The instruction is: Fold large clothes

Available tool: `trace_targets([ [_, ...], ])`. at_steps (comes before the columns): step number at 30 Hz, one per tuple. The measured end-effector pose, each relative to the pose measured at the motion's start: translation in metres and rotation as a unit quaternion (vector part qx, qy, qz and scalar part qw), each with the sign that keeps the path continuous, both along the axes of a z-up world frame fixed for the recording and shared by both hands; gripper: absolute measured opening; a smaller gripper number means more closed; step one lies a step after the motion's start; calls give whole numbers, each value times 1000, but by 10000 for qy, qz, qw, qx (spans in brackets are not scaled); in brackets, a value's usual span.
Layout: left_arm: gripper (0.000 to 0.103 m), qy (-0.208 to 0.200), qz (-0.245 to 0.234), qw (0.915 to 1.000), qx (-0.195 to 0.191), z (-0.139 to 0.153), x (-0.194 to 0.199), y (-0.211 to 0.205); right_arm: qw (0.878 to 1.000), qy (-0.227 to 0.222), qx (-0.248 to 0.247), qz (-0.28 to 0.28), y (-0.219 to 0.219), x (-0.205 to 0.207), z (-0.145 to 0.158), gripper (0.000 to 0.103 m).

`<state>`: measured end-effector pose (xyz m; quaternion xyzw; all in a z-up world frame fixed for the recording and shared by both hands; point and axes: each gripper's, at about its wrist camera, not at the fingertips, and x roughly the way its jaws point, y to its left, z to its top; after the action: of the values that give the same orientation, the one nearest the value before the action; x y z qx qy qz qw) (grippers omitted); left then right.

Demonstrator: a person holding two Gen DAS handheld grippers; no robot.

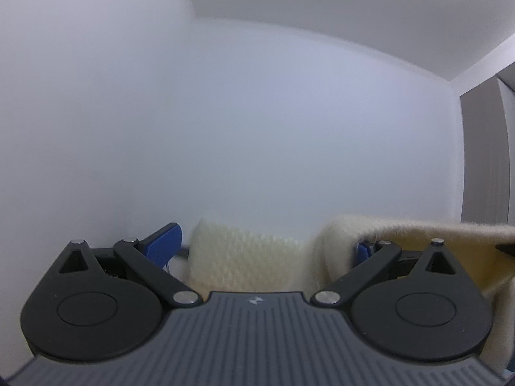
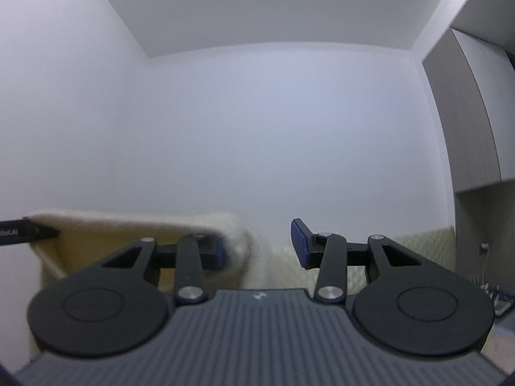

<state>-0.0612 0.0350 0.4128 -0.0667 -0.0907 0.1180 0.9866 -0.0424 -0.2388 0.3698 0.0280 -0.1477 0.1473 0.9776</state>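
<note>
Starting at our left gripper [image 1: 264, 246]: one blue finger [image 1: 164, 244] stands clear on the left, the other is mostly buried under a fold of the cream knitted garment [image 1: 244, 260]. The gap looks fairly wide, with cloth filling it and draped over the right-hand finger, so it reads as holding the garment, though we can't see the pads actually pressing.

Same deal on our right gripper [image 2: 260, 247], mirrored: the left-hand finger is wrapped in the fuzzy edge, the right blue finger [image 2: 301, 244] sticks out bare, the gap middling, cloth bunched between.

The relation that matters: the garment's top edge runs sideways from one gripper to the other, pulled taut and roughly level, and the body seems to hang below both, out of frame. Both hands look equally close to it, one at each end.

Each view catches the dark tip of the other gripper at its edge. Only the right wrist view shows the quilted cream surface [image 2: 418, 244] behind and a grey cabinet [image 2: 466, 122] on the right. No table visible in either, just white wall [image 1: 225, 128].
</note>
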Motion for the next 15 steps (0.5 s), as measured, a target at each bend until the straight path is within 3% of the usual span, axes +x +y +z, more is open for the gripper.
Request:
trace_targets([
  [4,102,-152,-153,9997,131,45,5,-7,9999,-106,-71,-64,-10,10,55,43],
  [8,103,-94,-274,9995,86,49,30,-11,9997,231,-43,66,-14,46,74,43],
  [12,103,445,-352,9983,88,11,98,-5,9960,809,-362,-79,-2,116,47,43],
  [15,103,870,-255,9957,174,-38,170,4,9908,1113,-705,-320,12,178,-1,43],
])
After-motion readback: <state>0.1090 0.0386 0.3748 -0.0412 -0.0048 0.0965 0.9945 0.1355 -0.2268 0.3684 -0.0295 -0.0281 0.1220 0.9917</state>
